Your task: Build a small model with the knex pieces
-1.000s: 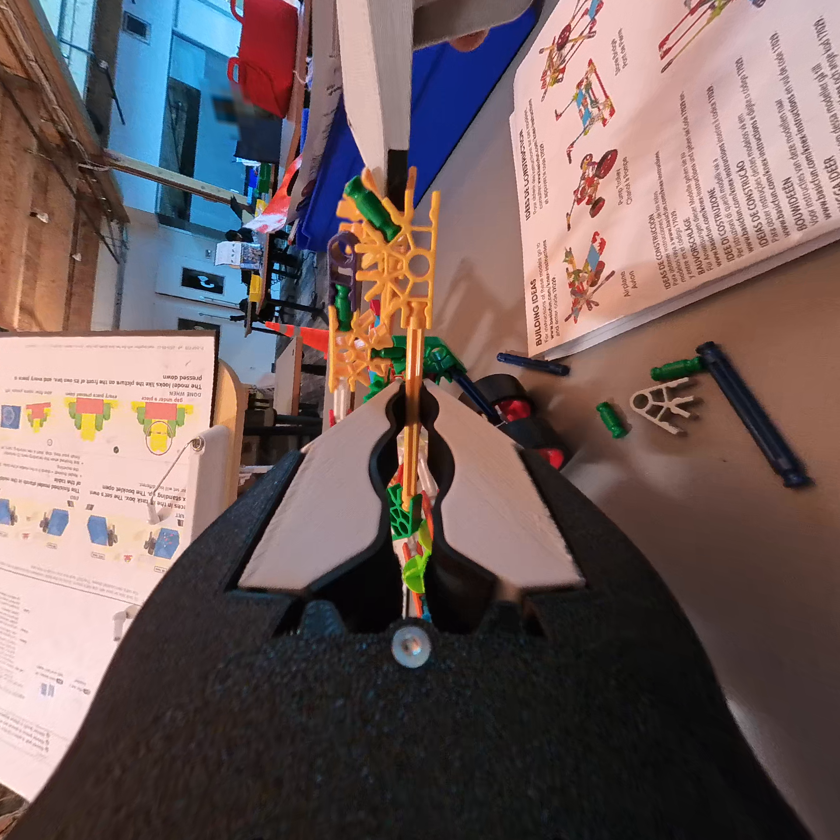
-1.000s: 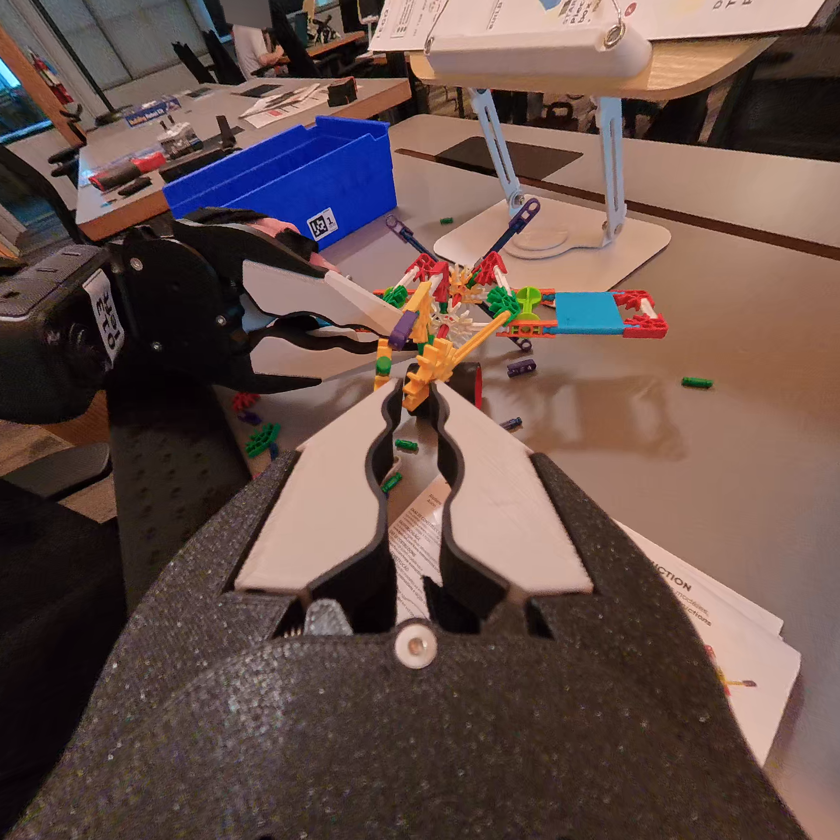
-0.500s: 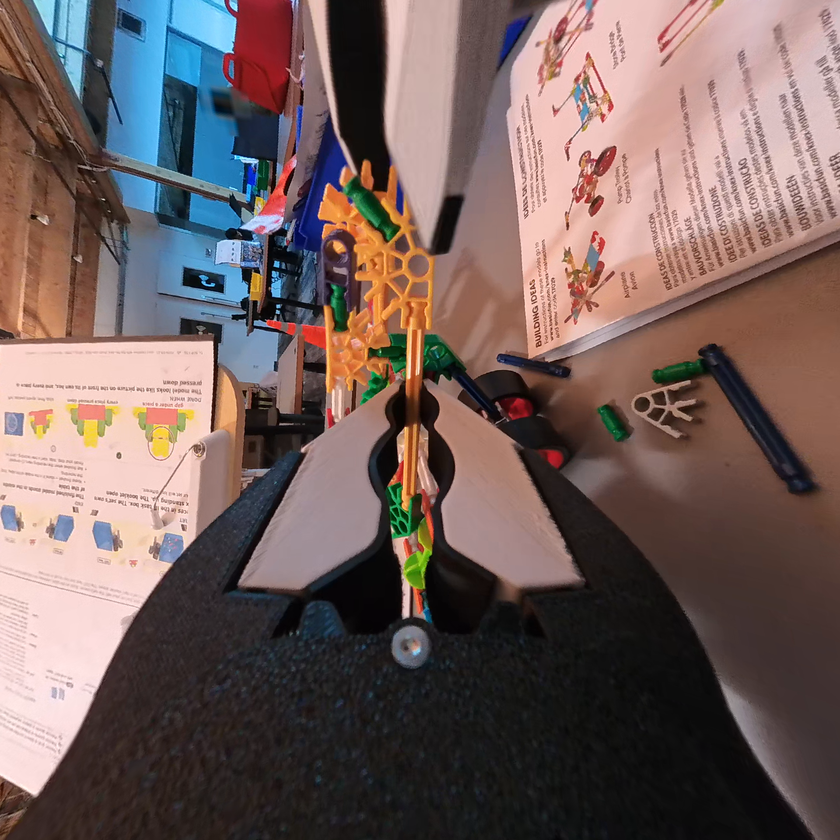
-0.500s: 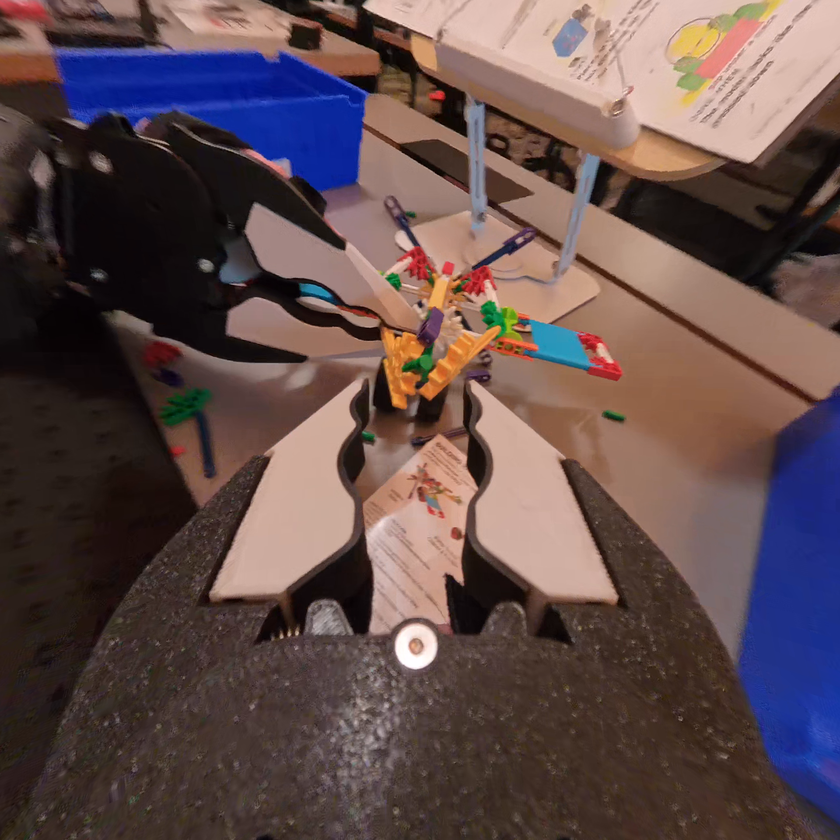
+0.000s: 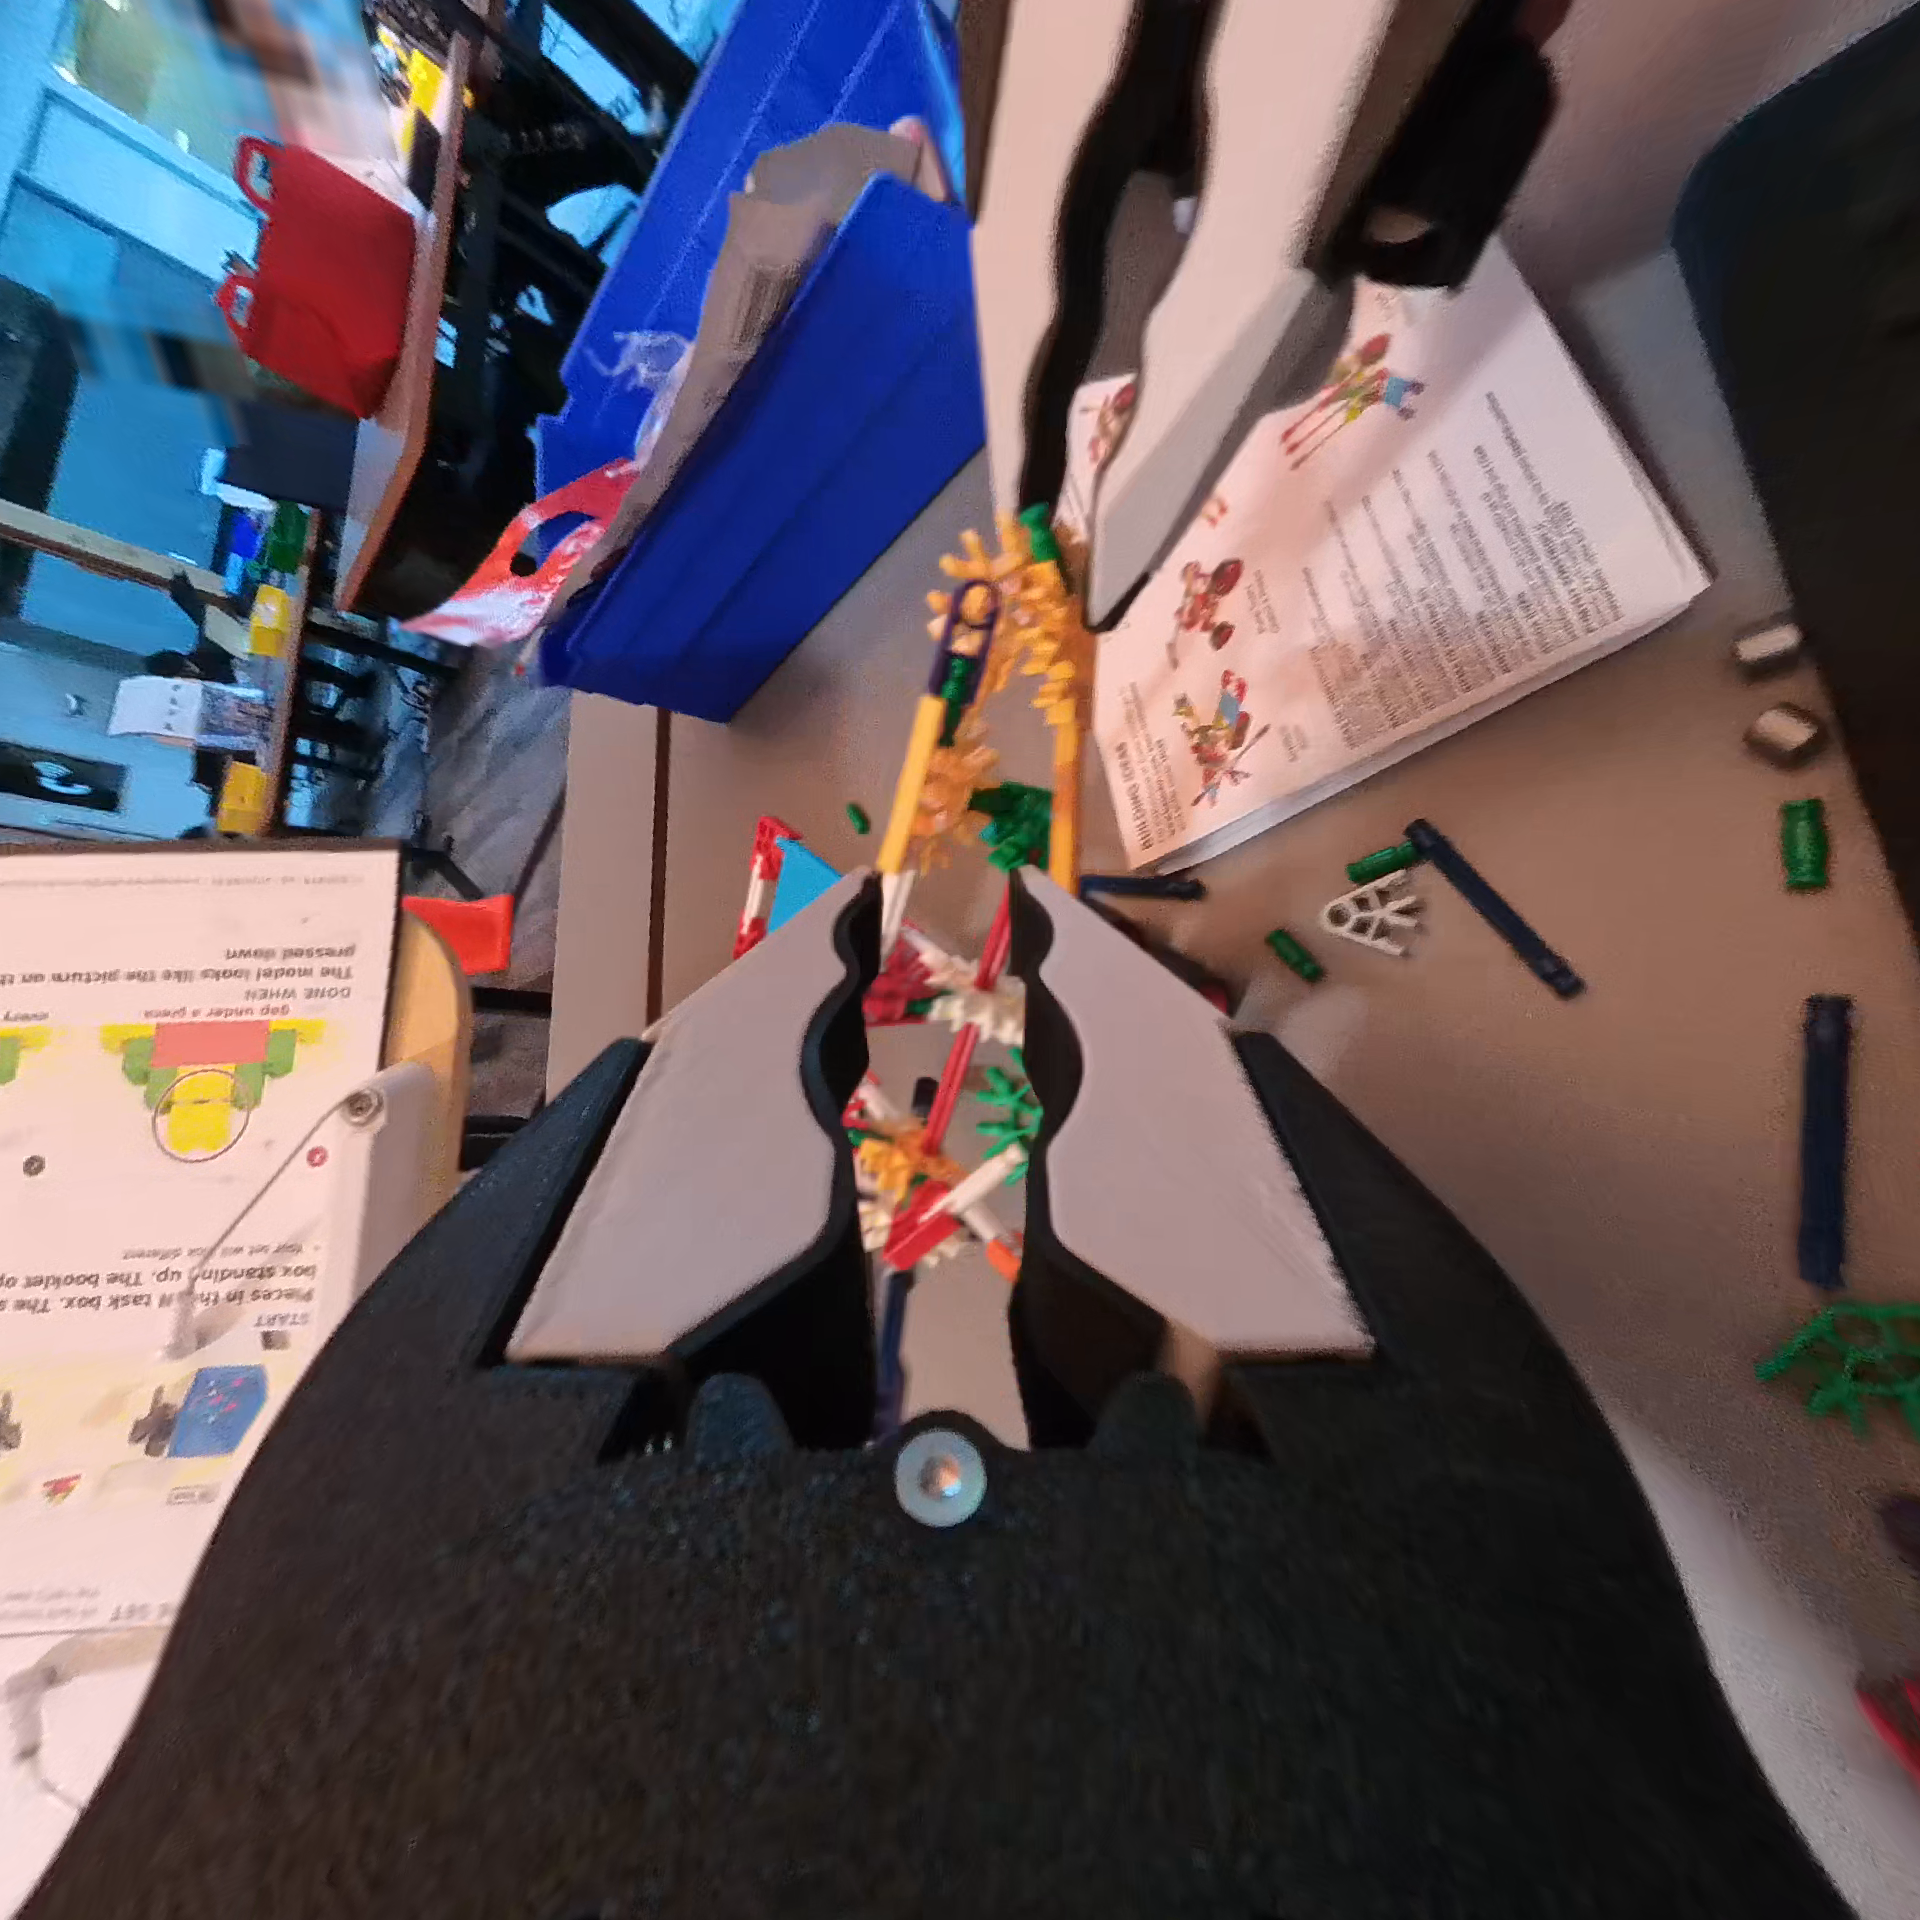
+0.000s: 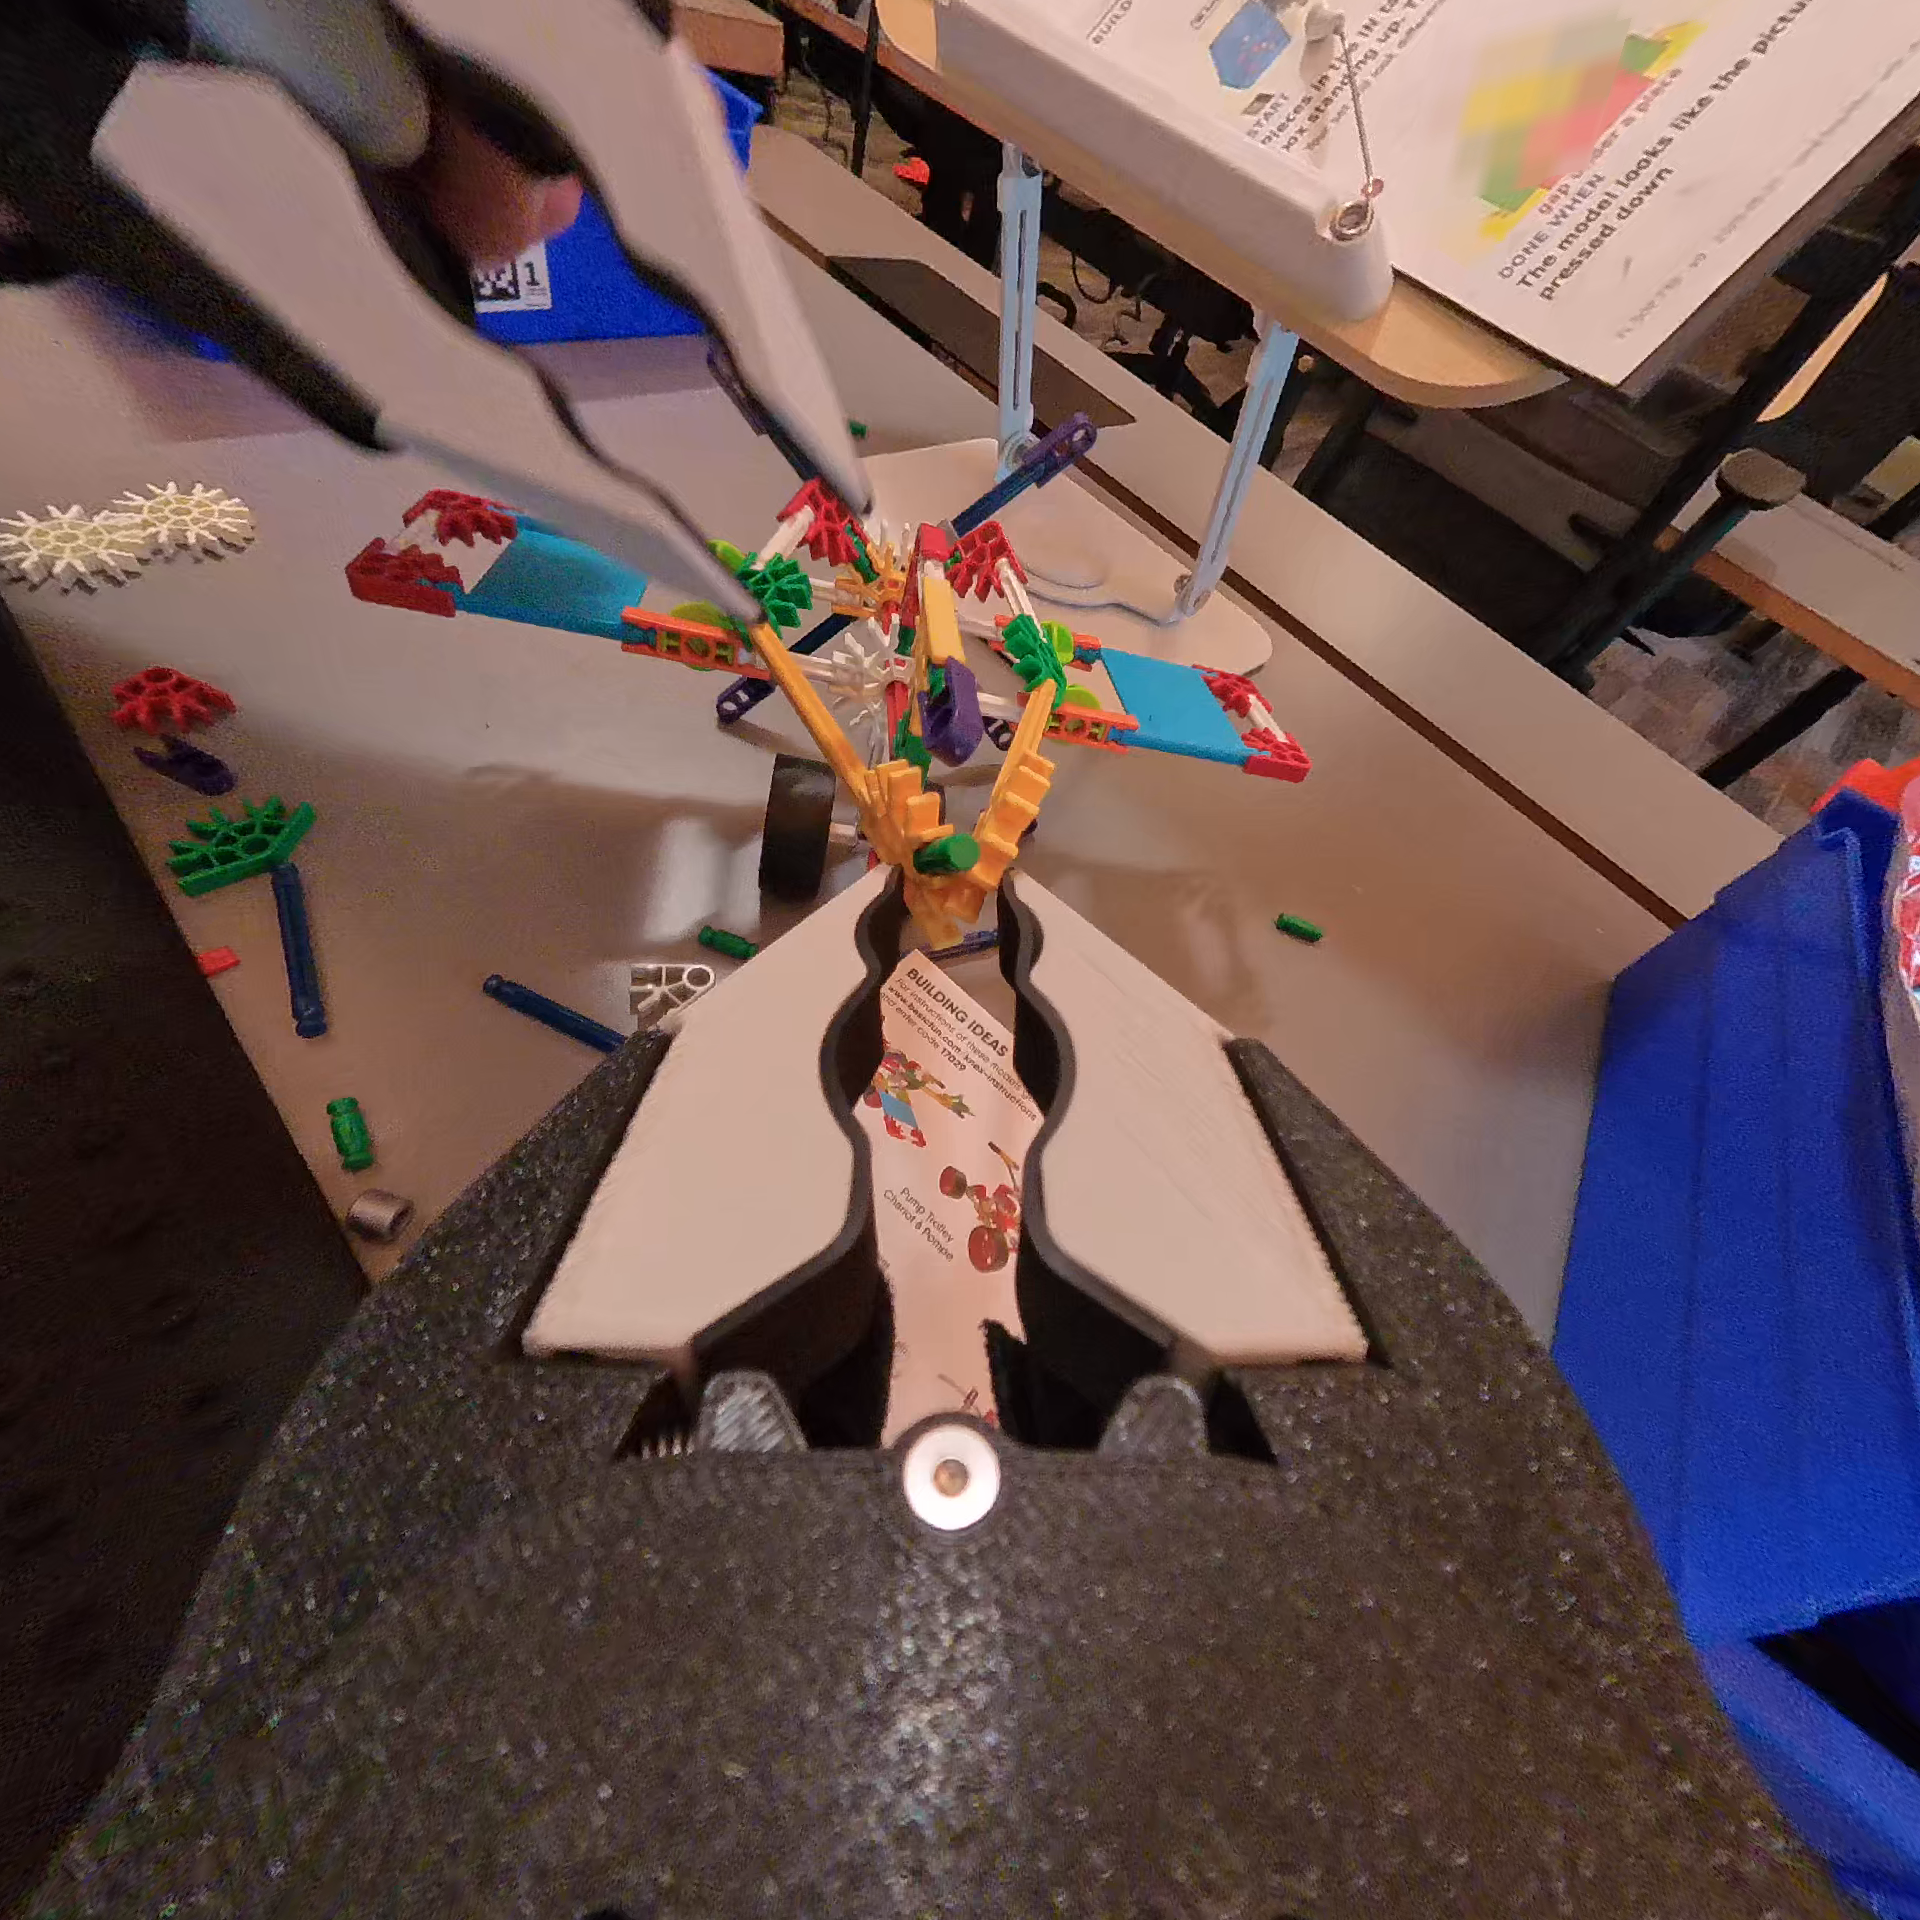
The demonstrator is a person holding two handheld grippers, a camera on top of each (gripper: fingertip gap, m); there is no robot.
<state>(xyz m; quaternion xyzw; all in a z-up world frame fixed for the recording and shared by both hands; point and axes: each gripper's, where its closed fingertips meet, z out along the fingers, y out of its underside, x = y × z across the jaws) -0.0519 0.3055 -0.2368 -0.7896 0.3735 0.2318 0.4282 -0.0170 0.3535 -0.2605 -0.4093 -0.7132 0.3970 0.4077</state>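
Plainly, the colourful plastic rod-and-connector model plane (image 6: 914, 665) stands largely assembled on the beige tabletop (image 6: 1195, 935) amid loose green connector pieces (image 6: 239, 842), the left gripper (image 5: 945, 883) parted astride its frame, the right gripper (image 6: 951, 878) flanking its yellow snowflake-shaped nose connector (image 6: 940, 862), though I cannot tell whether it clamps.

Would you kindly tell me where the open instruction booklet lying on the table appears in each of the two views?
Left wrist view: the booklet lies upper right, partly under the other claw.
Right wrist view: the booklet shows only through the gap of this claw, lower centre.
Shared landmark: the yellow connector at the toy model's tip, beside the booklet's edge in both.
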